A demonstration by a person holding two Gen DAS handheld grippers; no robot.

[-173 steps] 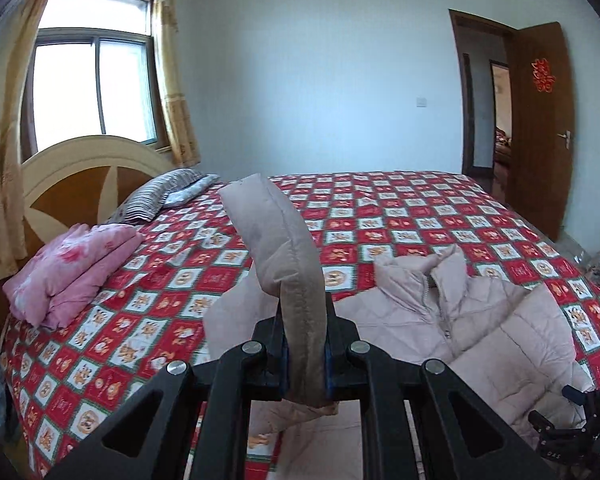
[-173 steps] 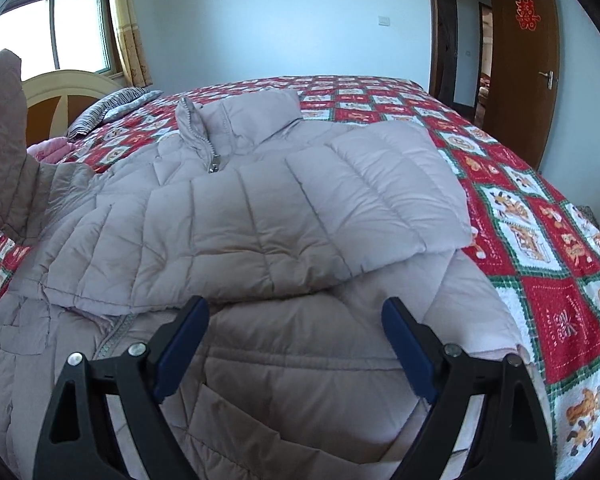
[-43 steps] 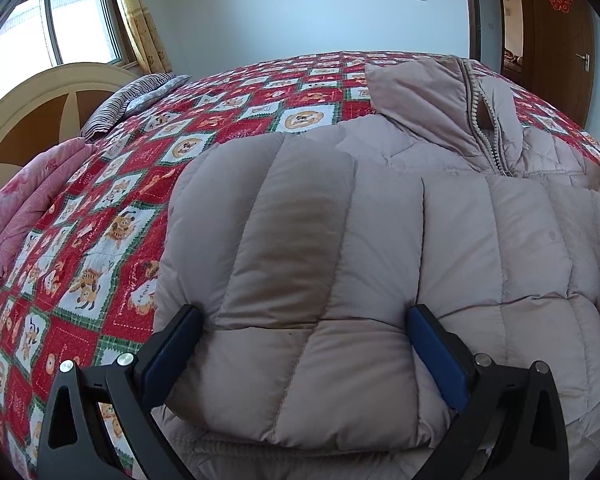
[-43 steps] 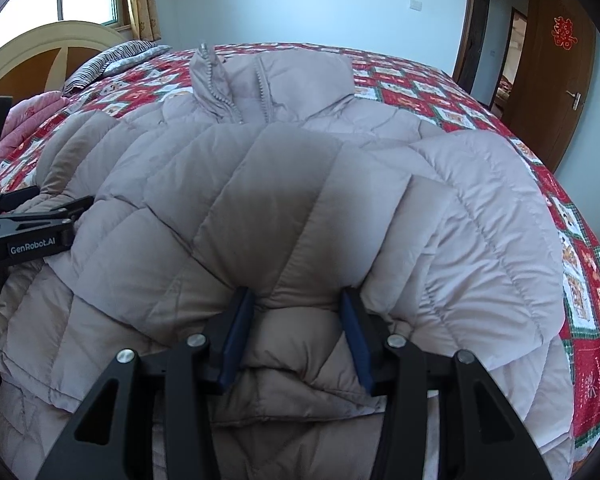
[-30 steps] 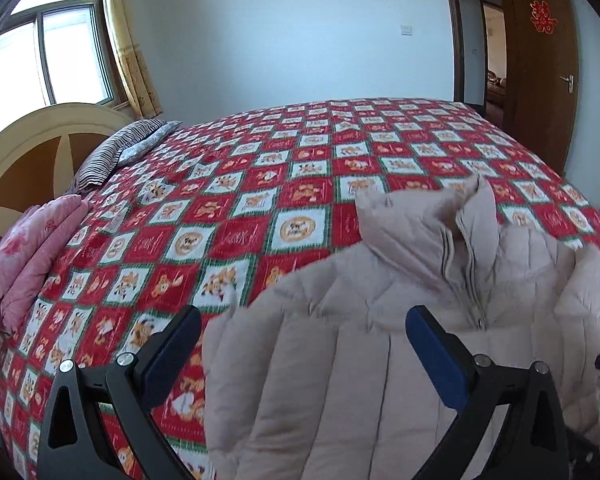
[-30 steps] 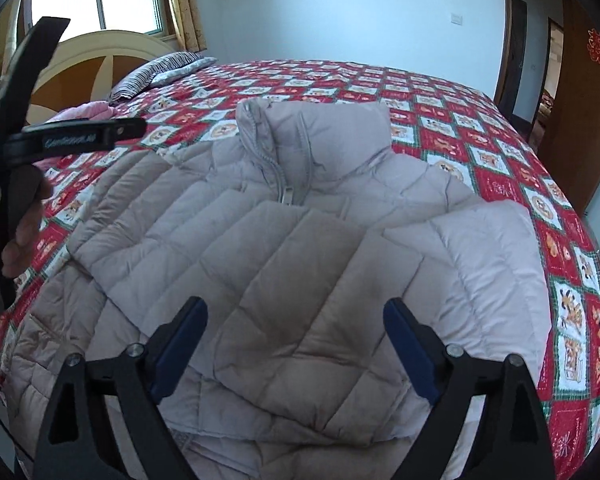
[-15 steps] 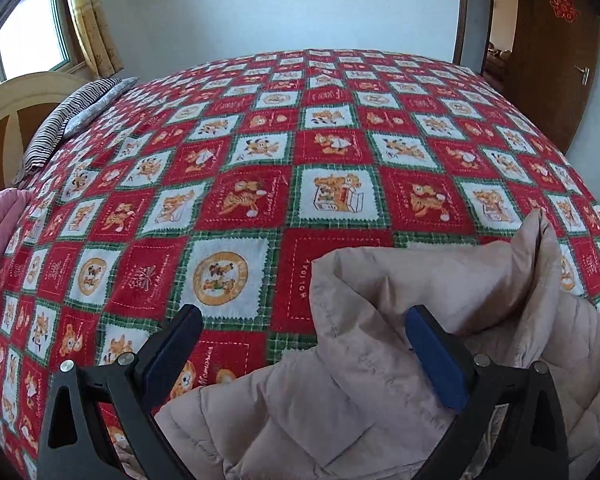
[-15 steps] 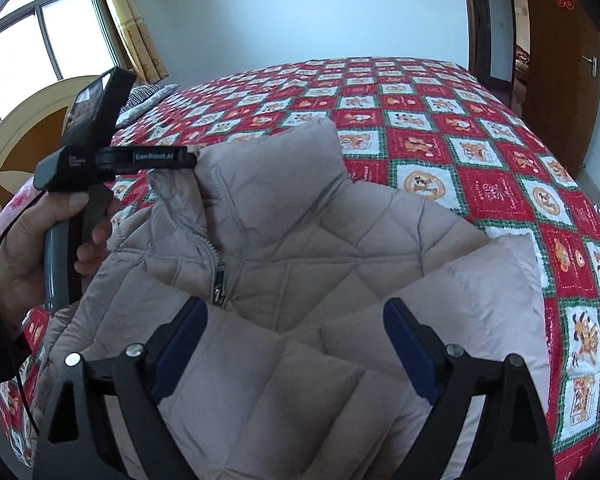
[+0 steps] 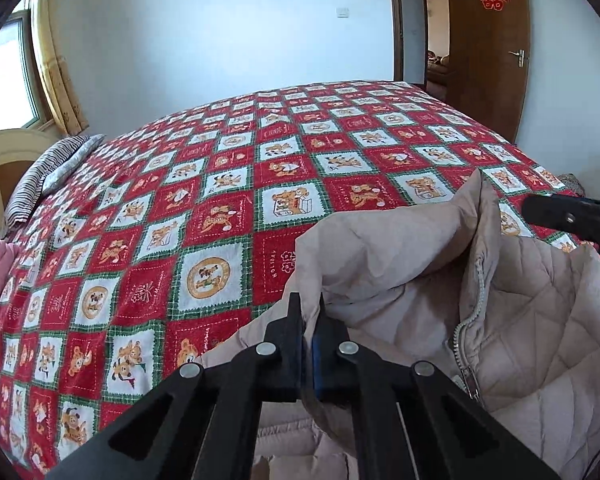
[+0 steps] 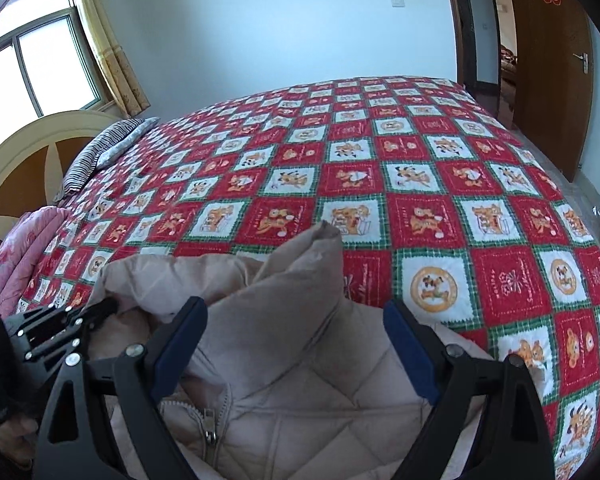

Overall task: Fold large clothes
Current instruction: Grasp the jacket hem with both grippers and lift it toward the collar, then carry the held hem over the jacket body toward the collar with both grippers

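Lying on bed (image 10: pixel 420 184): one jacket (image 10: pixel 300 360), two grippers.

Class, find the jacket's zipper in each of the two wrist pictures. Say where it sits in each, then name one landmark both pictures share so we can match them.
Left wrist view: the zipper runs down the lower right, right of the left gripper, whose jaws pinch the collar.
Right wrist view: the zipper is at bottom centre-left, near the open right gripper's left jaw.
Shared landmark: the striped pillow by the headboard.
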